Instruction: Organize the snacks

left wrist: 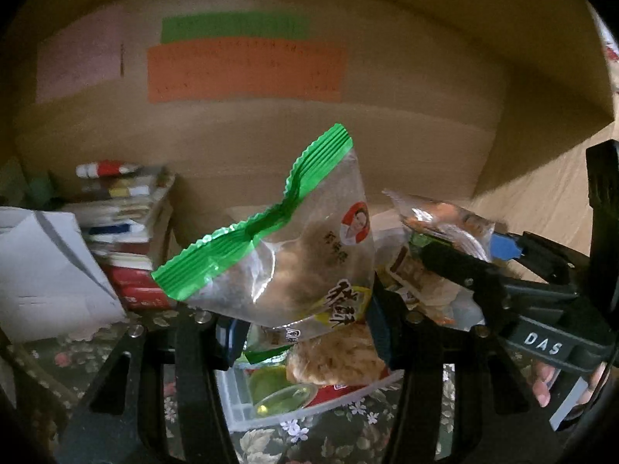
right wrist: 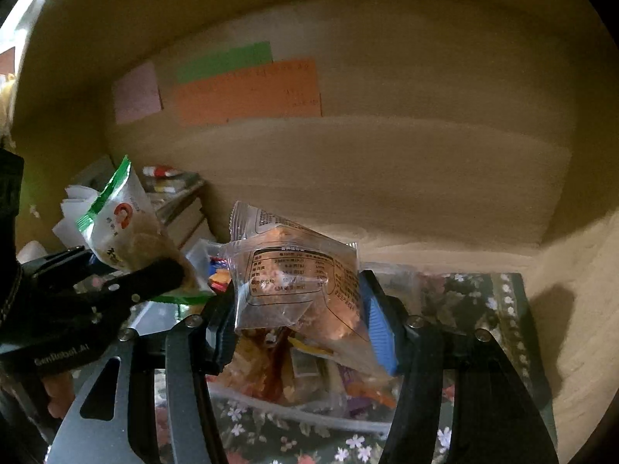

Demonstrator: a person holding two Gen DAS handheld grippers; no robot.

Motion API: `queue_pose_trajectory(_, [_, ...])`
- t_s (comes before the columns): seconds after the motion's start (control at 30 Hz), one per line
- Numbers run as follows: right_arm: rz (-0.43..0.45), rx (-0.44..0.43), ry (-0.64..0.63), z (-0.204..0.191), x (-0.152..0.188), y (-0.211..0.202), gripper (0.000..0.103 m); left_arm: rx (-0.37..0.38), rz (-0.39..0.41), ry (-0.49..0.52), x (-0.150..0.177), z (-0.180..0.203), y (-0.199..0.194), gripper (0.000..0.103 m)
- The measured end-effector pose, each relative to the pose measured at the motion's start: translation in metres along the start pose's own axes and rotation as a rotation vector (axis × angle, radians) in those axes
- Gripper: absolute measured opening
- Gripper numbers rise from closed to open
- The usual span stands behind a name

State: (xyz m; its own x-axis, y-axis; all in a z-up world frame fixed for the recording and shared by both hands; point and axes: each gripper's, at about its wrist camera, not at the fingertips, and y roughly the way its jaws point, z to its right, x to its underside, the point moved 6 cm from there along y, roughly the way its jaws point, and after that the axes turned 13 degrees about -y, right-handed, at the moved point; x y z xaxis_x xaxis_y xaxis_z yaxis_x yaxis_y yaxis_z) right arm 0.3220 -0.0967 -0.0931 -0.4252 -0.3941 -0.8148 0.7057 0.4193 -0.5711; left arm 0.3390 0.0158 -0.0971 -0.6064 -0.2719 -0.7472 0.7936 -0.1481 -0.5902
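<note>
The green-sealed snack packet (left wrist: 286,247) sits clamped between the pads of the left claw (left wrist: 301,328), held up in the air with its crimped green seal pointing up and away from the claw, so its long axis runs roughly along the claw's own line; the clear snack packet (right wrist: 298,282), nutrition panel facing the camera, is gripped the same way in the right claw (right wrist: 298,321), its sealed end also tilted upward. Each claw is therefore clenched on one packet, two packets lifted in all, one per hand.

Directly beneath both claws lies the clear plastic bin (right wrist: 294,417) heaped with more wrapped snacks (too many and too jumbled to count); each packet hangs just above that heap, apart from it, so I judge the coming move turns on where each packet must travel from here, sideways or back down. The two claws stand just beside each other, the right one visible at the right edge of the left wrist view; neither hand is clearly nearer the bin.

The bin rests on a table with a floral cloth (right wrist: 503,309). Behind rises a large cardboard box (left wrist: 425,135) bearing three coloured labels: one green, one orange, one pink. To the left stands a single stack of books (left wrist: 123,232), with white paper (left wrist: 46,270) beside it.
</note>
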Motion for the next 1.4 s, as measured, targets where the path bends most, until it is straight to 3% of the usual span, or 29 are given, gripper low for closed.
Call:
queue_pose_trajectory(0.13, [-0.045, -0.002, -0.006, 0.000, 0.004, 0.020, 0.054, -0.001, -0.040, -0.011, 0.002, -0.003, 0.017, 0.054])
queue_pose_trajectory(0.27, [-0.061, 0.000, -0.008, -0.003, 0.007, 0.025, 0.059, 0.000, -0.046, -0.012, 0.002, -0.006, 0.020, 0.065])
queue_pose_trajectory(0.37, [-0.061, -0.002, -0.009, -0.003, 0.007, 0.022, 0.063, 0.009, -0.027, -0.018, -0.001, -0.010, 0.015, 0.073])
queue_pose_trajectory(0.6, [-0.032, -0.002, -0.027, -0.005, 0.002, 0.007, 0.067, 0.014, 0.041, -0.010, -0.003, -0.013, -0.020, 0.073])
queue_pose_trajectory(0.77, [0.030, 0.023, -0.038, -0.005, -0.005, -0.025, 0.079, 0.008, 0.130, 0.011, -0.003, -0.013, -0.063, 0.077])
queue_pose_trajectory(1.17, [0.266, 0.095, -0.047, -0.017, -0.025, -0.149, 0.080, 0.022, 0.405, 0.021, -0.003, 0.011, -0.193, 0.083])
queue_pose_trajectory(1.4, [0.357, 0.132, -0.047, -0.032, -0.017, -0.205, 0.087, 0.026, 0.486, 0.036, 0.015, 0.020, -0.240, 0.092])
